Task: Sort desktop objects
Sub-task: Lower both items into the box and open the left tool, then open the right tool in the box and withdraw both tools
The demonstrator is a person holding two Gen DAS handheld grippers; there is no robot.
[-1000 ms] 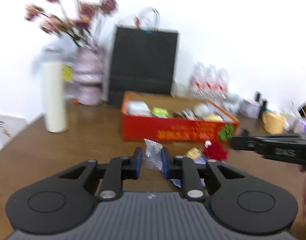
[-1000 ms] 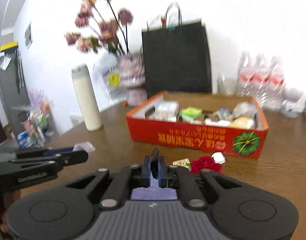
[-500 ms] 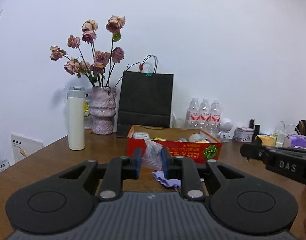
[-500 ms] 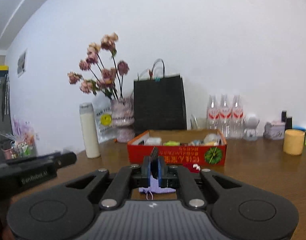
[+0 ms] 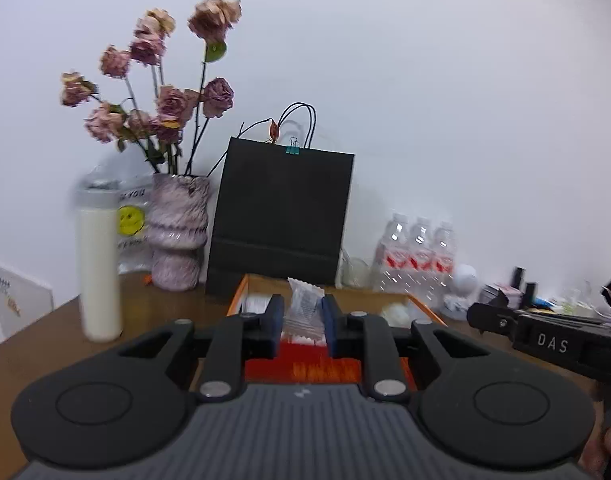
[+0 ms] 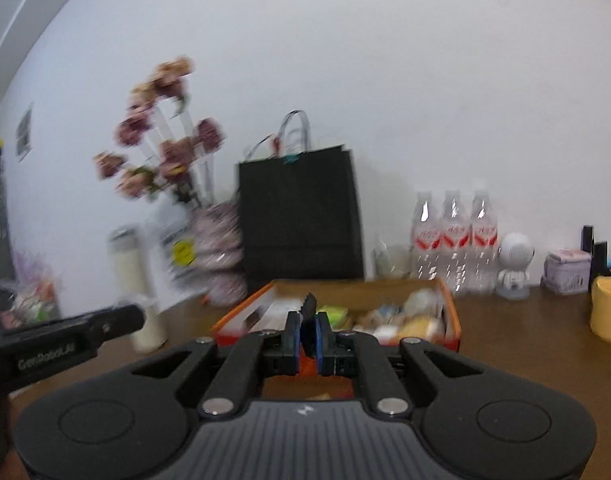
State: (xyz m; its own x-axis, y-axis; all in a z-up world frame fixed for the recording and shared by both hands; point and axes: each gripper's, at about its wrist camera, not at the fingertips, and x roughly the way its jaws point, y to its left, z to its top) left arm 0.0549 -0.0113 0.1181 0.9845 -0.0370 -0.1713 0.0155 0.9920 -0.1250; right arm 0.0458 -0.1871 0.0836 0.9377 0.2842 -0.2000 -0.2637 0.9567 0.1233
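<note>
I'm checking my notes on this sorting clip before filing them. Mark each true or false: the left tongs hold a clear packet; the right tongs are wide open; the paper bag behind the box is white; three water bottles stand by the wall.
1. The left tongs hold a clear packet. True.
2. The right tongs are wide open. False: they are shut on a thin dark item with a jagged edge.
3. The paper bag behind the box is white. False: it is black.
4. Three water bottles stand by the wall. True.
</note>
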